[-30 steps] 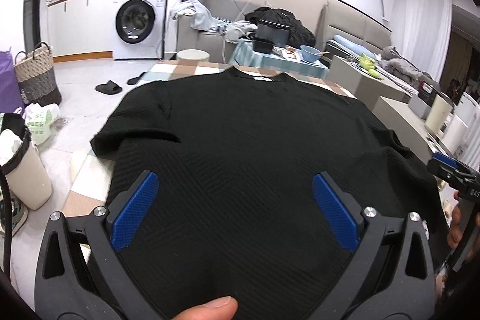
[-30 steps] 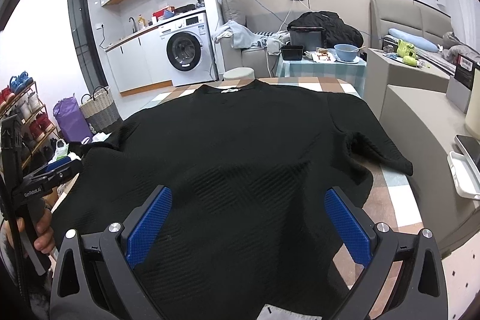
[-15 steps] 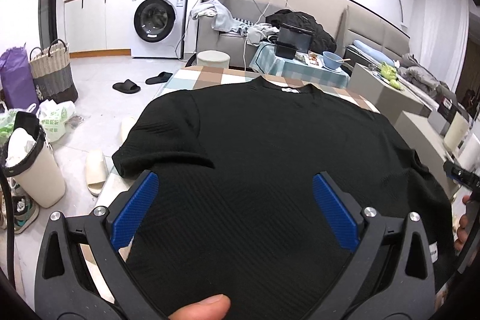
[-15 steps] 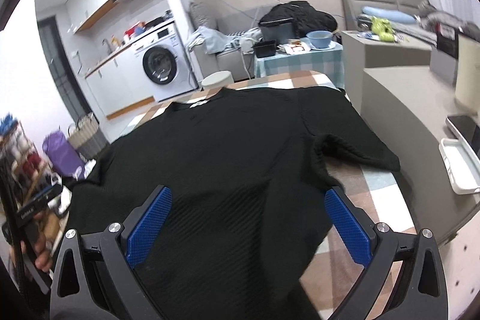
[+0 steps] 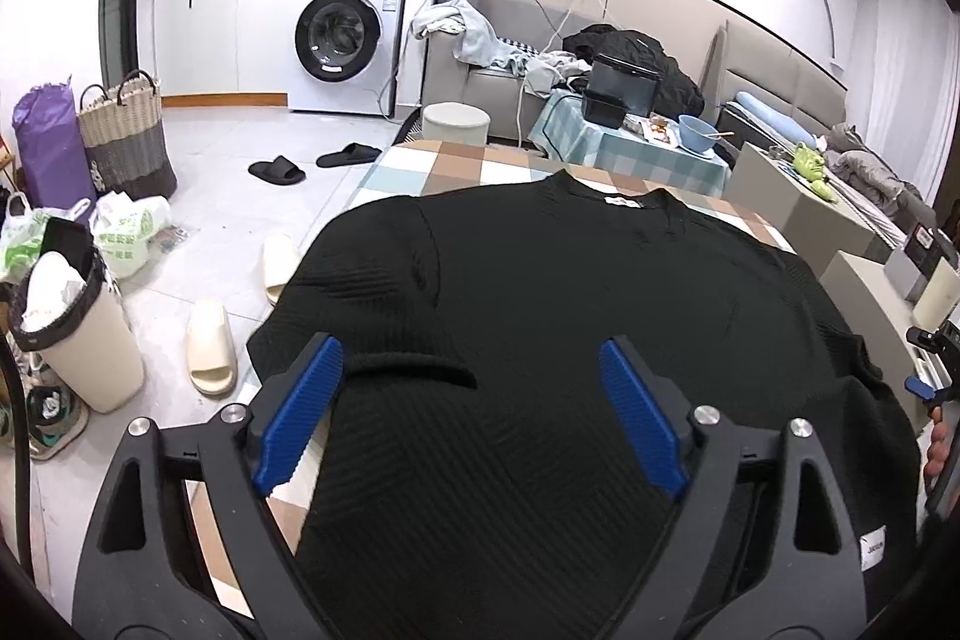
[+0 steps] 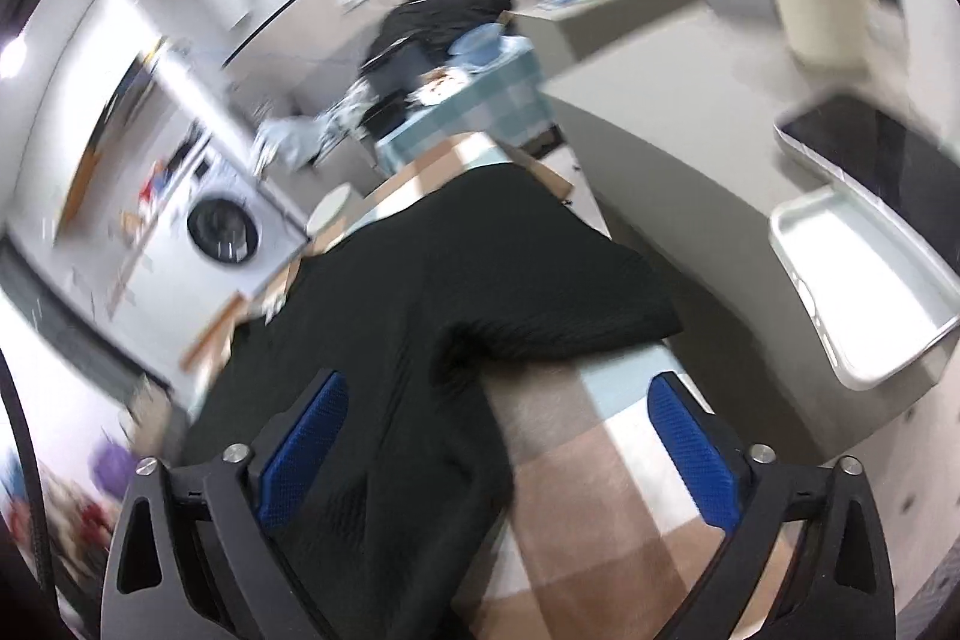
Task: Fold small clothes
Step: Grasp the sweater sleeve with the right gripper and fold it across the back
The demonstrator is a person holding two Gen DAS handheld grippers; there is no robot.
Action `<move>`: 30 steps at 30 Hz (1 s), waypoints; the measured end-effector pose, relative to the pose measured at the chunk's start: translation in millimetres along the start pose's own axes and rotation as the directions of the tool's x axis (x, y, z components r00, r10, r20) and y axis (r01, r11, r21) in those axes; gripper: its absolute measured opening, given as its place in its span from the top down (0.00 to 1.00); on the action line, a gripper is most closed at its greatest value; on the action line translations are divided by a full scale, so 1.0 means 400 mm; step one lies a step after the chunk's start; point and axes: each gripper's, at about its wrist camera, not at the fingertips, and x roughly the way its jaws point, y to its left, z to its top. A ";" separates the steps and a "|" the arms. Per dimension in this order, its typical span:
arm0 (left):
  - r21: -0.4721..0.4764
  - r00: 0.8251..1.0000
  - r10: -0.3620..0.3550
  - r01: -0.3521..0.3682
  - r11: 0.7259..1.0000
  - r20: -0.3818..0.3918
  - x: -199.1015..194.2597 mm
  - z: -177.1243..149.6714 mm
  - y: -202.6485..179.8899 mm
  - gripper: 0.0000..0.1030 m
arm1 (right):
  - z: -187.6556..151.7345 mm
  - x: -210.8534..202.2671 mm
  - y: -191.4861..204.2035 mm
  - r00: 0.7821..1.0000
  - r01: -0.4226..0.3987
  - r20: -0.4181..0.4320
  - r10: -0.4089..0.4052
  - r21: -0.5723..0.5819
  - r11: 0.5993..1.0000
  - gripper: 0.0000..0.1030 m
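Both the left gripper (image 5: 468, 418) and right gripper (image 6: 498, 451) are hovering over the black shirt (image 5: 570, 340), fingers wide apart, just narrowing, gripping nothing.

A black ribbed top (image 5: 540, 316) lies on a brown, white and pale-blue checked tablecloth (image 6: 600, 466).

Black shirt (image 5: 570, 316) spreads over most of the counter (image 5: 456, 160); bare checked strip at far end and along the right edge (image 6: 600, 460). Left of counter: open floor, with cream slippers (image 5: 210, 346) and a lidless bin (image 5: 78, 340) close by. Right side tighter: a grey ledge (image 6: 690, 172) runs just beside the counter, carrying a white tray (image 6: 864, 280) and phone (image 6: 870, 148). Round stool (image 5: 453, 124) stands at far end.
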 end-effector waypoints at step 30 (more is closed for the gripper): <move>-0.023 0.999 -0.011 0.010 1.000 -0.042 0.151 0.025 0.015 0.16 | 0.182 0.093 0.090 0.984 0.087 0.161 -0.074 -0.076 0.993 0.86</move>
